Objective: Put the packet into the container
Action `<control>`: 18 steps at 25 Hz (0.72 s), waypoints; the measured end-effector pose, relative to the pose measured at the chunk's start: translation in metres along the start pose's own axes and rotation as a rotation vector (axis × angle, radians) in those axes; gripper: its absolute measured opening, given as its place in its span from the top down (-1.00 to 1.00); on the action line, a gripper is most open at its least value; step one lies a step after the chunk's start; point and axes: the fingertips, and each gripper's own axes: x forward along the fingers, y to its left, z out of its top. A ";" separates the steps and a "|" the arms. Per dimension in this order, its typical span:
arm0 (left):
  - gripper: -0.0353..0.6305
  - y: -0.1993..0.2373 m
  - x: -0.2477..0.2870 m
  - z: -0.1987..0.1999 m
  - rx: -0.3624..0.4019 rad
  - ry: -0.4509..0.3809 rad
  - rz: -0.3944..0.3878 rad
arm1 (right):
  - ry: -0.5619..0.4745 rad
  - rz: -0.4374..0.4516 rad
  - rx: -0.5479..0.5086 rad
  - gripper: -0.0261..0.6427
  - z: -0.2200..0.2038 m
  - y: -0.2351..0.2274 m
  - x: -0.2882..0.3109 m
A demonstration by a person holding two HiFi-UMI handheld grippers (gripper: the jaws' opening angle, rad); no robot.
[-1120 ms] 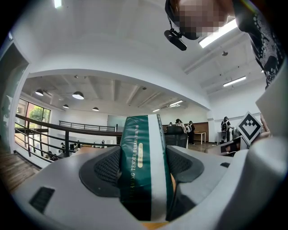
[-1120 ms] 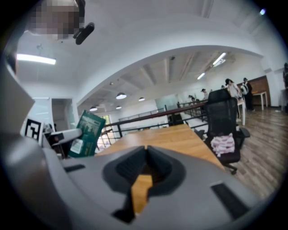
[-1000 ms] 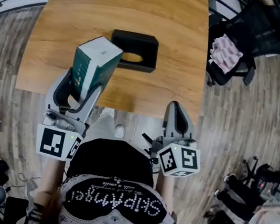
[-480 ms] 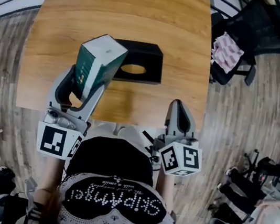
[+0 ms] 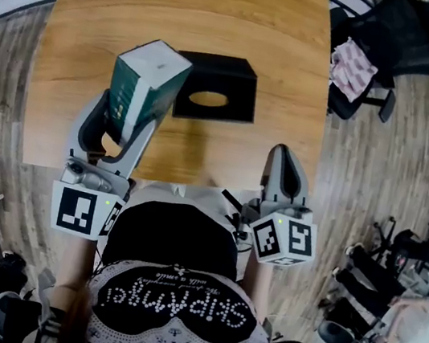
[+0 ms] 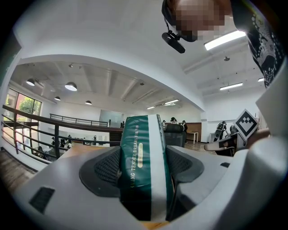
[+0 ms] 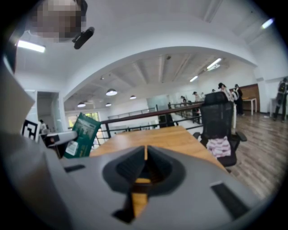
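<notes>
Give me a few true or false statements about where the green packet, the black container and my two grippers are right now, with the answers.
1. The left gripper has its jaws clamped on the green packet. True.
2. The packet lies inside the black container. False: it is held up in the air, to the left of the container in the head view.
3. The right gripper has its jaws together with nothing between them. True.
4. The container stands on the floor. False: it stands on the wooden table.
5. The right gripper is touching the container. False: it is apart from it, at the table's near edge.
</notes>
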 end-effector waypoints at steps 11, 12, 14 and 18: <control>-0.13 0.000 0.004 0.011 -0.001 -0.021 0.075 | -0.044 0.019 -0.014 0.81 0.032 -0.029 0.009; -0.12 0.000 0.004 0.013 -0.004 -0.024 0.082 | -0.051 0.026 -0.019 0.80 0.036 -0.029 0.010; -0.12 -0.001 0.005 0.018 -0.005 -0.033 0.094 | -0.063 0.038 -0.030 0.81 0.045 -0.030 0.013; -0.12 -0.007 0.012 0.023 -0.005 -0.042 0.115 | -0.067 0.061 -0.037 0.81 0.056 -0.039 0.023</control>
